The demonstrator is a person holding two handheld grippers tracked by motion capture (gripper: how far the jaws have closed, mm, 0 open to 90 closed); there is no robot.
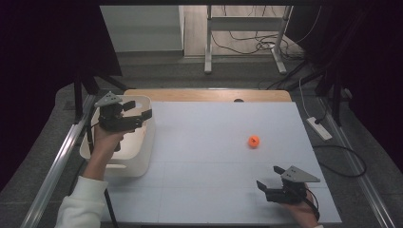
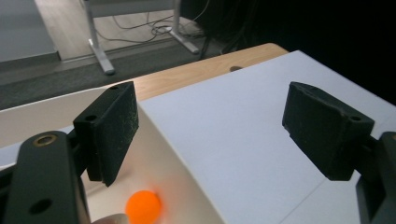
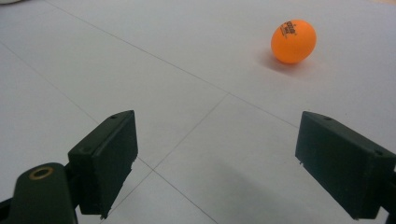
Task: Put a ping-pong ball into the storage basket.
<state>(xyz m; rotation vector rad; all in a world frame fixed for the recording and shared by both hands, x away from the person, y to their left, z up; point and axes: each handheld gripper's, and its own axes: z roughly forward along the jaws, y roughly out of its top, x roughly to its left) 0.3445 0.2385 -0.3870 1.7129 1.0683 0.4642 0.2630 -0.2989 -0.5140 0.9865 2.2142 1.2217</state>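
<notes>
An orange ping-pong ball (image 1: pixel 254 141) lies on the white table top, right of centre; in the right gripper view this ball (image 3: pixel 293 41) sits ahead and to the right of the jaws. My right gripper (image 1: pixel 270 176) (image 3: pixel 219 140) rests near the front right corner, open, with nothing between its fingers. A white bin (image 1: pixel 151 137) stands at the table's left edge. My left gripper (image 1: pixel 139 109) (image 2: pixel 210 112) hovers over the bin's far right rim, open and empty. Below its left jaw, a second orange ball (image 2: pixel 143 206) lies inside the bin (image 2: pixel 182 186).
A wooden strip (image 1: pixel 209 95) runs along the table's far edge. A metal rail (image 1: pixel 52 166) flanks the left side. A power strip (image 1: pixel 319 128) and cables lie on the floor at the right, and a metal frame (image 1: pixel 207 42) stands beyond the table.
</notes>
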